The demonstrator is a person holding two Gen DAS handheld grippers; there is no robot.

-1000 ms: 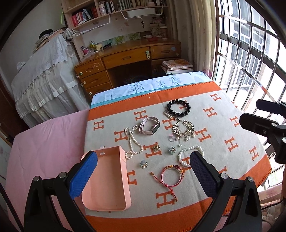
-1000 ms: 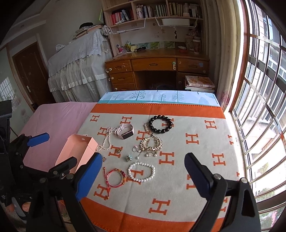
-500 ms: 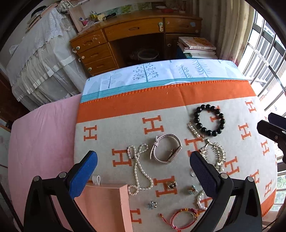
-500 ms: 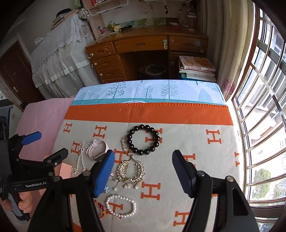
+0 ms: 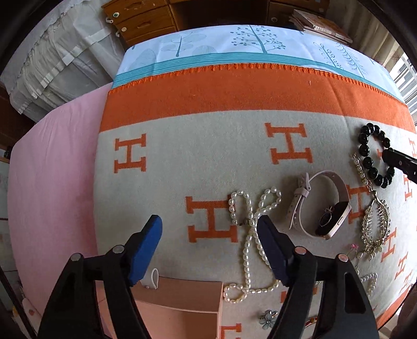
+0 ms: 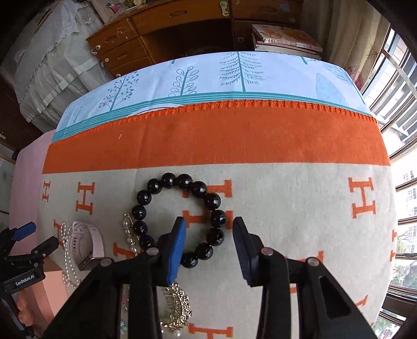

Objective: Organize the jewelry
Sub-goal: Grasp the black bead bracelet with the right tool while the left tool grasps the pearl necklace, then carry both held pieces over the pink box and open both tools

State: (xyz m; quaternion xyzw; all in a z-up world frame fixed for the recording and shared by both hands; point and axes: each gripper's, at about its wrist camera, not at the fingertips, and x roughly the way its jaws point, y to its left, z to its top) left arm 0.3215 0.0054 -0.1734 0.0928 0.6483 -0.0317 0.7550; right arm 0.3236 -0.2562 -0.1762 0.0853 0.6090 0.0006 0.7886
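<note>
A long pearl necklace (image 5: pixel 246 260) lies looped on the orange-and-grey blanket (image 5: pixel 208 91). My left gripper (image 5: pixel 208 221) points down at it with its jaws closing. The upper loops lie between the blue pads (image 5: pixel 146 247), and the right finger covers part of the strand. No pad presses on the pearls. A black bead bracelet (image 6: pixel 211 201) lies further right. My right gripper (image 6: pixel 208 226) straddles its right side, jaws closing, with beads between the pads and gaps on both sides. The bracelet (image 5: pixel 363 150) and a right finger (image 5: pixel 398 161) also show at the left wrist view's edge.
A pink watch (image 5: pixel 338 187), a gold ornament (image 5: pixel 375 224), a pearl bar pin (image 5: pixel 361 169) and a flower brooch (image 5: pixel 268 316) lie around. An open pink box (image 5: pixel 179 297) sits at the blanket's near left. A wooden desk (image 6: pixel 156 18) and books (image 6: pixel 284 36) stand beyond.
Both grippers have come down and forward, close to the blanket, and their jaws have narrowed. The left one now stands over the pearl necklace, the right one around the black bracelet's side.
</note>
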